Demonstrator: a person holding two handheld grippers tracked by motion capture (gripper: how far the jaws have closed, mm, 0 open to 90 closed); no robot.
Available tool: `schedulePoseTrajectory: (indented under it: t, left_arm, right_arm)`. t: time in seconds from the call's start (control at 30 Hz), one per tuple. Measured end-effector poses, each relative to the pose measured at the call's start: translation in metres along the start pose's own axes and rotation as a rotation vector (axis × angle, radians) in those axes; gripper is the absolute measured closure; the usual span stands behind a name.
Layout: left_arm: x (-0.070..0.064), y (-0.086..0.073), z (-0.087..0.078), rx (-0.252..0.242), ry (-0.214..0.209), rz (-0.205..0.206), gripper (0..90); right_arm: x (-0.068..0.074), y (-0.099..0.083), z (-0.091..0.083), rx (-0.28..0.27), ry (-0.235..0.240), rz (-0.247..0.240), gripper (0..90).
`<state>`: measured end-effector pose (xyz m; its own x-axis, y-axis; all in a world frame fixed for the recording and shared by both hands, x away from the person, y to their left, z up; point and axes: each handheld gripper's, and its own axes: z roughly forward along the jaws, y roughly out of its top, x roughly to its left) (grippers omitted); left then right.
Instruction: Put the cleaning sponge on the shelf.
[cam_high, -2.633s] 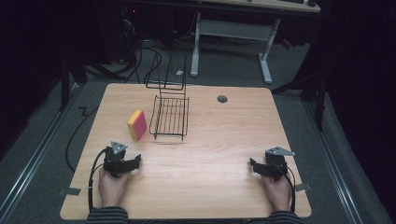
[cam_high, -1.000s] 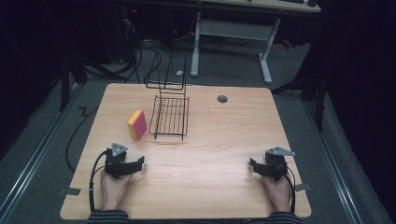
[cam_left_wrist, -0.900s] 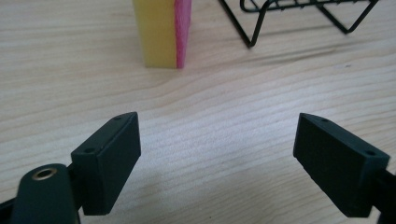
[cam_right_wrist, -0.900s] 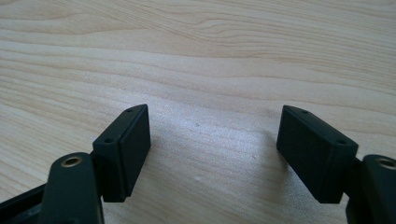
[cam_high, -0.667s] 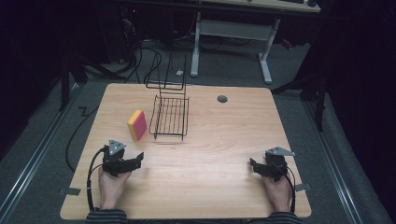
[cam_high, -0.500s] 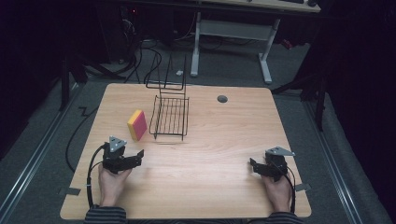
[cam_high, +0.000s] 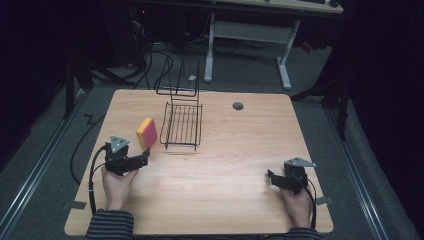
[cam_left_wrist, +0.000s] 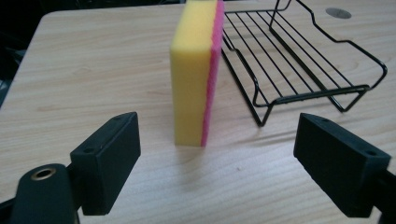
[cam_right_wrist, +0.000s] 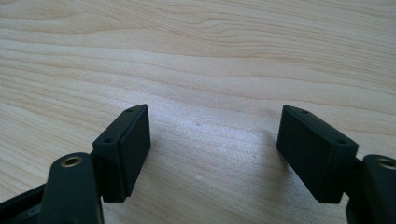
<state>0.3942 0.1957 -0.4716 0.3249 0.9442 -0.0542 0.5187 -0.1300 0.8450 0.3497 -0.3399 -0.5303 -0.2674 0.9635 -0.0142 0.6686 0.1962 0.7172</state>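
Note:
A yellow sponge with a pink face (cam_high: 146, 133) stands on edge on the wooden table (cam_high: 235, 150), just left of a black wire rack (cam_high: 182, 125). My left gripper (cam_high: 142, 160) is open and sits close in front of the sponge, with nothing between its jaws. In the left gripper view the sponge (cam_left_wrist: 196, 79) stands upright a little beyond the open jaws and the rack (cam_left_wrist: 299, 60) lies to its right. My right gripper (cam_high: 272, 179) rests open near the table's front right corner. In its own view the right gripper (cam_right_wrist: 215, 126) has bare wood between the jaws.
A round grommet hole (cam_high: 238, 106) is set in the table behind the rack. Another desk's white legs (cam_high: 285, 65) and loose cables (cam_high: 165, 65) lie on the floor past the far edge. Bare wood stretches between the two grippers.
My left gripper has moved forward and slightly right, closer to the sponge. The right gripper, sponge and rack have stayed put.

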Motion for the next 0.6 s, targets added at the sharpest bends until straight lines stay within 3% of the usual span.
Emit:
schedulePoseTrajectory:
  t: [0.3, 0.6]
  left_arm:
    - [0.008, 0.011, 0.009, -0.008, 0.006, -0.005, 15.3]
    - [0.014, 0.017, 0.021, -0.017, -0.044, -0.035, 18.0]
  right_arm:
    - [0.0, 0.0, 0.0, 0.0, 0.003, -0.009, 26.1]
    - [0.0, 0.0, 0.0, 0.001, 0.003, -0.009, 26.1]
